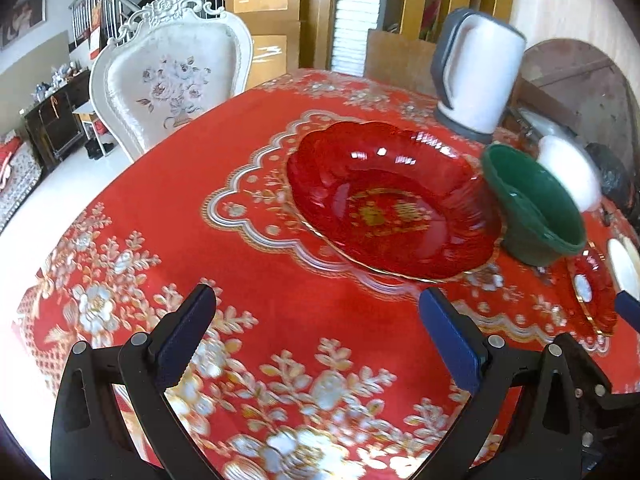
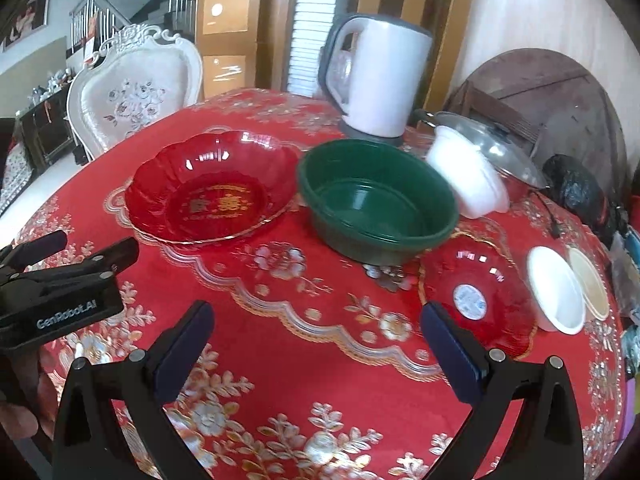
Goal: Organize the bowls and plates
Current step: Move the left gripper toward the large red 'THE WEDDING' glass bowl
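A large red scalloped plate (image 1: 392, 200) (image 2: 208, 192) sits on the red floral tablecloth. A green bowl (image 2: 376, 200) (image 1: 536, 212) stands to its right. A white bowl (image 2: 468, 172) leans tilted behind the green one. A small red plate (image 2: 480, 296) (image 1: 592, 292) lies to the front right, with a white bowl (image 2: 556, 292) and a cream bowl (image 2: 590, 286) beside it. My left gripper (image 1: 316, 320) is open and empty, short of the large red plate; it also shows in the right wrist view (image 2: 80, 248). My right gripper (image 2: 316, 336) is open and empty above the cloth.
A white electric kettle (image 2: 380, 76) (image 1: 480, 76) stands at the back of the table. A glass pot lid (image 2: 496, 148) and a black bag (image 2: 576, 192) lie at the back right. A white ornate chair (image 1: 168, 80) stands at the far left edge.
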Demonstrator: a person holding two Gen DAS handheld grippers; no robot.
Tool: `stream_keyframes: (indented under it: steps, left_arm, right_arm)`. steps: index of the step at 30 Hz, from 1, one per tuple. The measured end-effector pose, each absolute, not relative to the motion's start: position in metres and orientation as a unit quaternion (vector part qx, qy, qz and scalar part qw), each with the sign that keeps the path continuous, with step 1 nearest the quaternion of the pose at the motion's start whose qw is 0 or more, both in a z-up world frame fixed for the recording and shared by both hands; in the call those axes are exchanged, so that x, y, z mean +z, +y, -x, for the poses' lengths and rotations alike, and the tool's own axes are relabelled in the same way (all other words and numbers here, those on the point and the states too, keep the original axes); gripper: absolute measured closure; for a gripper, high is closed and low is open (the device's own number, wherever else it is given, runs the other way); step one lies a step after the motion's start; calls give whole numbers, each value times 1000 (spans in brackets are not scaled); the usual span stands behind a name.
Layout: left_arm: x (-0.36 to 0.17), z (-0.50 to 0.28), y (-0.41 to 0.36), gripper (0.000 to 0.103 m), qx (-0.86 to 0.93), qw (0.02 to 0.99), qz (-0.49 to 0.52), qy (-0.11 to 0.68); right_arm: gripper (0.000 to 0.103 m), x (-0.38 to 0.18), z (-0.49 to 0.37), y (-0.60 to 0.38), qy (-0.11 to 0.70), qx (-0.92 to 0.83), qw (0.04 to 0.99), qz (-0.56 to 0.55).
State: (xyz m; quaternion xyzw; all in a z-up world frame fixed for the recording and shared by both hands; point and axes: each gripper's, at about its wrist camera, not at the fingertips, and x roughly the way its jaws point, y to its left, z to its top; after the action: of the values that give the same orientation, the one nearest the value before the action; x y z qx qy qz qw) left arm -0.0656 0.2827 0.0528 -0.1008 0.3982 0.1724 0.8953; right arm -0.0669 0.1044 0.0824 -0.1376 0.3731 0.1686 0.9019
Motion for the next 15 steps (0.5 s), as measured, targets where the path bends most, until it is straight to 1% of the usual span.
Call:
stream_keyframes:
  steps: [7,15]
  left_arm:
    - [43,47,305,1,174,879,105,430]
    - [53,33,325,0,165,878,114,434]
  right_arm:
    - [0,77,47,121,397,194,890,117]
    - [0,58,21,132,462,238,853,49]
